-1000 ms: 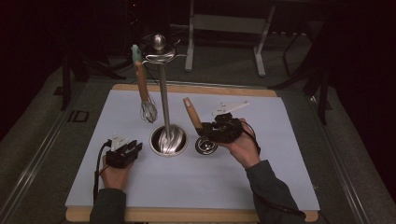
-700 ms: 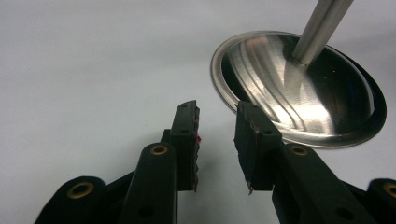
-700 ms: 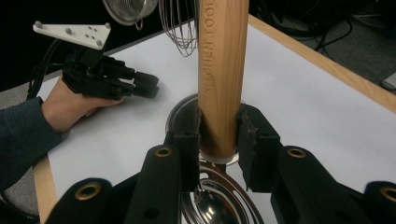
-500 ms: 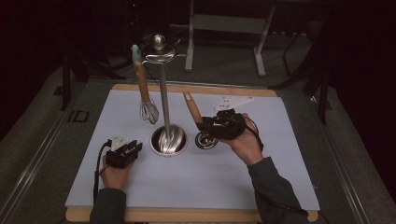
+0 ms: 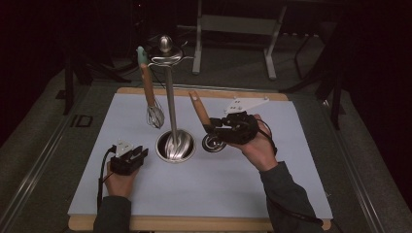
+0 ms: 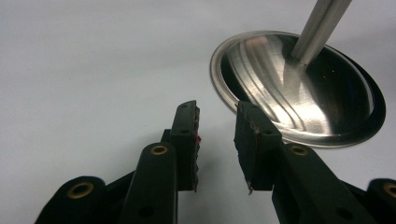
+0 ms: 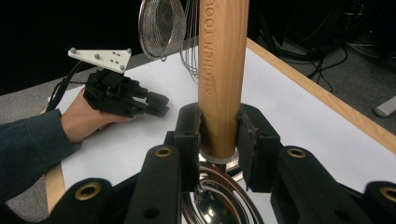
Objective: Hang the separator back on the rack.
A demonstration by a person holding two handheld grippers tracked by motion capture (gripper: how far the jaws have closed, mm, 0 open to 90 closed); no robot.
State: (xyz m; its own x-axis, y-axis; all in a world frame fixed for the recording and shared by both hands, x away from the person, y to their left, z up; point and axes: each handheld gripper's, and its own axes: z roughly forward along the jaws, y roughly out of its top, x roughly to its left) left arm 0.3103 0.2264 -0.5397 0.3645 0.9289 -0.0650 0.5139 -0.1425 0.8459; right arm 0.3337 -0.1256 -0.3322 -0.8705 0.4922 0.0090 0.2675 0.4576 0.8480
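A metal utensil stand [image 5: 170, 97] rises from a round shiny base [image 5: 176, 144] in the middle of the white mat. A whisk [image 5: 149, 94] with a wooden handle hangs from a hook at the stand's top. My right gripper [image 5: 214, 128] [image 7: 219, 112] is shut on the wooden handle [image 7: 223, 70] of a ladle [image 5: 199, 109]. The handle stands nearly upright, with the metal bowl [image 5: 214, 142] low over the mat, just right of the base. My left gripper [image 5: 130, 158] [image 6: 215, 109] rests on the mat left of the base [image 6: 299, 88], open with nothing between its jaws.
The white mat [image 5: 204, 184] lies on a wooden board [image 5: 204, 224]. A metal frame [image 5: 233, 29] stands on the floor beyond the table. The right gripper view takes in the left hand [image 7: 84, 116] and the whisk's wires [image 7: 189, 42].
My right gripper has lifted the ladle slightly, and its bowl sits a little higher beside the stand's base. The left gripper has not moved.
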